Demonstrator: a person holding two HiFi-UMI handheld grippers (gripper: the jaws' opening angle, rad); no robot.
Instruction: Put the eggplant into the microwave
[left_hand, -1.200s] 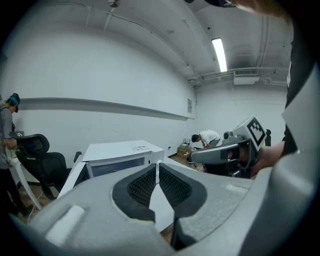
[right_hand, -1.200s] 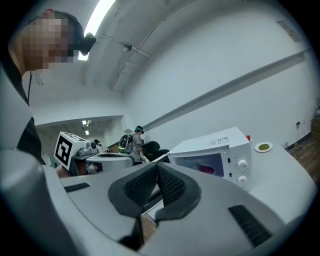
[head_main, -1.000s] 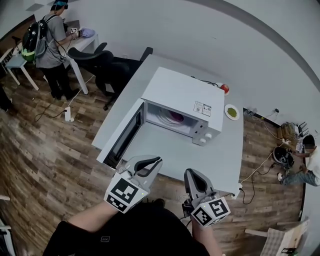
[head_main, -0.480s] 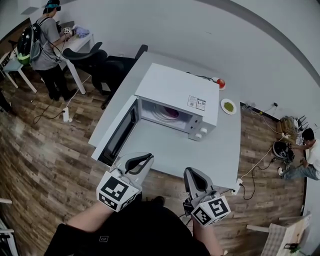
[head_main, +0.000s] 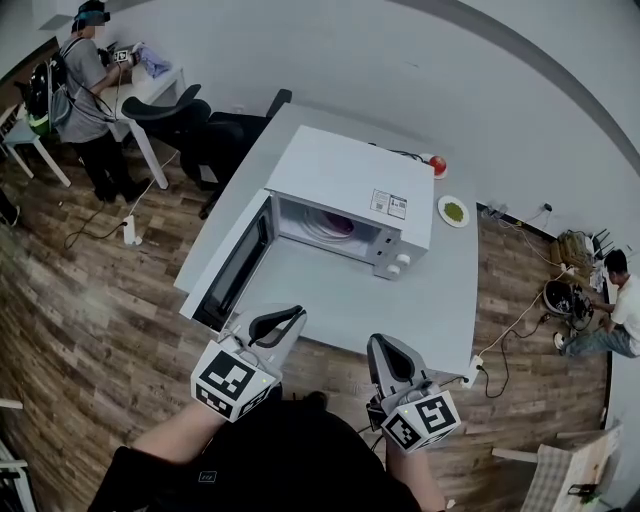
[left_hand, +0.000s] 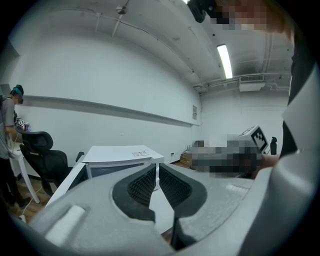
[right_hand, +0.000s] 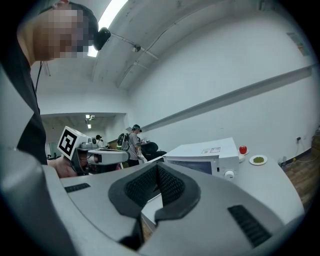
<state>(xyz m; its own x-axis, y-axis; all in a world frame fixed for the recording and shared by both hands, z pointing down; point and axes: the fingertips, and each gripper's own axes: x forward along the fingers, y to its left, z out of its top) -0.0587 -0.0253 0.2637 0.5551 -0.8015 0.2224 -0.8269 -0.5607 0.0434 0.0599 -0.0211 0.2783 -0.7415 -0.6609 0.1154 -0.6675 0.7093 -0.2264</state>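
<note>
The white microwave (head_main: 350, 185) stands mid-table with its door (head_main: 235, 265) swung open to the left. A purple eggplant (head_main: 343, 226) lies on the white turntable inside. Both grippers hang at the table's near edge, well short of the microwave. My left gripper (head_main: 291, 319) is shut with nothing between its fingertips, and my right gripper (head_main: 384, 350) is likewise shut and empty. The left gripper view shows its jaws (left_hand: 157, 167) almost touching in front of the microwave (left_hand: 122, 157). In the right gripper view the jaws (right_hand: 157, 170) meet, with the microwave (right_hand: 205, 155) beyond.
A red round fruit (head_main: 437, 165) and a small plate of green stuff (head_main: 454, 211) sit behind and right of the microwave. Black office chairs (head_main: 195, 130) stand at the table's far left. One person (head_main: 85, 90) stands at a desk, another (head_main: 620, 310) sits on the floor at right.
The head view has drifted, so the microwave sits slightly higher and further left. Both grippers stay shut in about the same place.
</note>
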